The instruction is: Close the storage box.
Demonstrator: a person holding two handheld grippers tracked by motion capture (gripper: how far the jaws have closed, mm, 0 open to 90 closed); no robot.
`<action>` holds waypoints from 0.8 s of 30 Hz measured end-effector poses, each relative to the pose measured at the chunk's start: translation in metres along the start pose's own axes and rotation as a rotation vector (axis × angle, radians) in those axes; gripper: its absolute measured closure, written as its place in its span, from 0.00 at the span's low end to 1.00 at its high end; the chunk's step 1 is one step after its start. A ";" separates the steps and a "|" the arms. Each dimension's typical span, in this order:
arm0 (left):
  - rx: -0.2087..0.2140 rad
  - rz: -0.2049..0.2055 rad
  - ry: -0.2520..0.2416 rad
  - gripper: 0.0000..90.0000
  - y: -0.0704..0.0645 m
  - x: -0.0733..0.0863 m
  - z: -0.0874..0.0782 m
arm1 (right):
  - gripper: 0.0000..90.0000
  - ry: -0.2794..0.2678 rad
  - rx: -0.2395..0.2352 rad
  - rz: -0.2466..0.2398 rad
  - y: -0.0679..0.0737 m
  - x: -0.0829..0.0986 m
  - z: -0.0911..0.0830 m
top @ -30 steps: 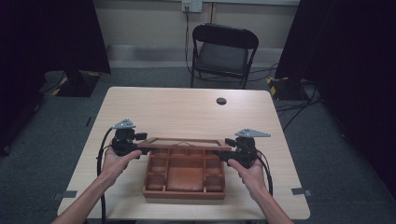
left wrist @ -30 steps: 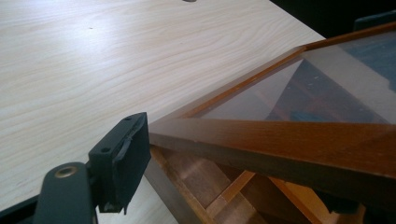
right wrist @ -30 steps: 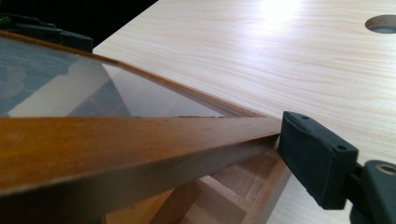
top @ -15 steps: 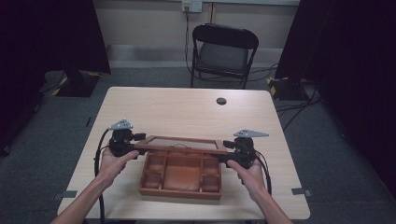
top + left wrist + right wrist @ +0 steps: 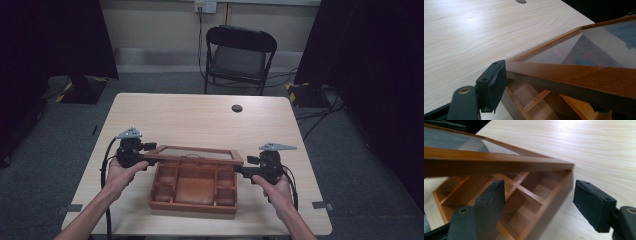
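Curtained studio: black drapes, folding chair

Wooden compartment box near table front; glass lid raised.

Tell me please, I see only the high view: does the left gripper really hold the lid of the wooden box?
Observer: Yes. In the left gripper view, the left gripper has a black pad pressed flat against the end of the lid, on its wooden frame.
Operator: And the right gripper?
Observer: The right gripper is open. Its own view shows the jaws wide apart below the raised lid, closed on nothing, with the side wall of the box between them.
Operator: Is something inside the box?
Observer: The compartments that the right gripper view shows are empty.
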State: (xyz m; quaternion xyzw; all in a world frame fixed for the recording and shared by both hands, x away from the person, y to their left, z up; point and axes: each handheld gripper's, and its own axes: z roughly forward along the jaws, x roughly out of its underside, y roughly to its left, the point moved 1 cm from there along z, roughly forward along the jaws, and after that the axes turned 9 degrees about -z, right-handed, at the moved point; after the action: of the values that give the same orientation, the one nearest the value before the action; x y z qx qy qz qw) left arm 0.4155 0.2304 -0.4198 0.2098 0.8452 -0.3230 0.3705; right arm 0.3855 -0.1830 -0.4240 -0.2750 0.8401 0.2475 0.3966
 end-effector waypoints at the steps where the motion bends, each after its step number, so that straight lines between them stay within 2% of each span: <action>1: -0.006 0.005 0.002 0.30 0.000 0.000 0.000 | 0.28 0.002 0.018 -0.007 -0.002 0.000 -0.001; 3: 0.003 0.001 -0.005 0.30 -0.002 0.000 0.000 | 0.30 0.000 0.043 -0.020 -0.007 -0.001 -0.003; 5: 0.003 0.009 -0.001 0.30 -0.003 0.000 -0.001 | 0.34 -0.009 0.091 -0.028 -0.011 -0.002 -0.006; 9: 0.008 0.009 -0.004 0.29 -0.002 0.000 -0.002 | 0.34 -0.018 0.124 -0.007 -0.024 -0.001 -0.010; 11: 0.007 0.011 -0.005 0.29 -0.003 0.000 -0.004 | 0.34 -0.027 0.124 0.002 -0.027 -0.003 -0.012; 13: -0.004 0.012 -0.007 0.29 -0.005 0.001 -0.005 | 0.37 -0.041 0.107 0.007 -0.027 -0.008 -0.014; 15: -0.009 0.018 -0.014 0.29 -0.006 0.002 -0.007 | 0.38 -0.046 0.056 0.003 -0.024 -0.014 -0.018; 20: -0.013 0.023 -0.016 0.28 -0.006 0.004 -0.008 | 0.40 -0.069 0.001 -0.017 -0.016 -0.031 -0.027; 22: -0.016 0.017 -0.021 0.25 -0.005 0.005 -0.008 | 0.41 -0.093 -0.045 -0.051 -0.009 -0.042 -0.030; 24: -0.019 0.016 -0.025 0.24 -0.005 0.005 -0.007 | 0.42 -0.120 -0.071 -0.084 -0.002 -0.052 -0.033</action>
State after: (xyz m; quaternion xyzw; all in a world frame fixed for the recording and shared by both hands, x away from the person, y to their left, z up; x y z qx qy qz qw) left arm 0.4058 0.2318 -0.4179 0.2090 0.8418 -0.3144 0.3858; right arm 0.3966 -0.1916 -0.3638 -0.3086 0.7932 0.2762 0.4464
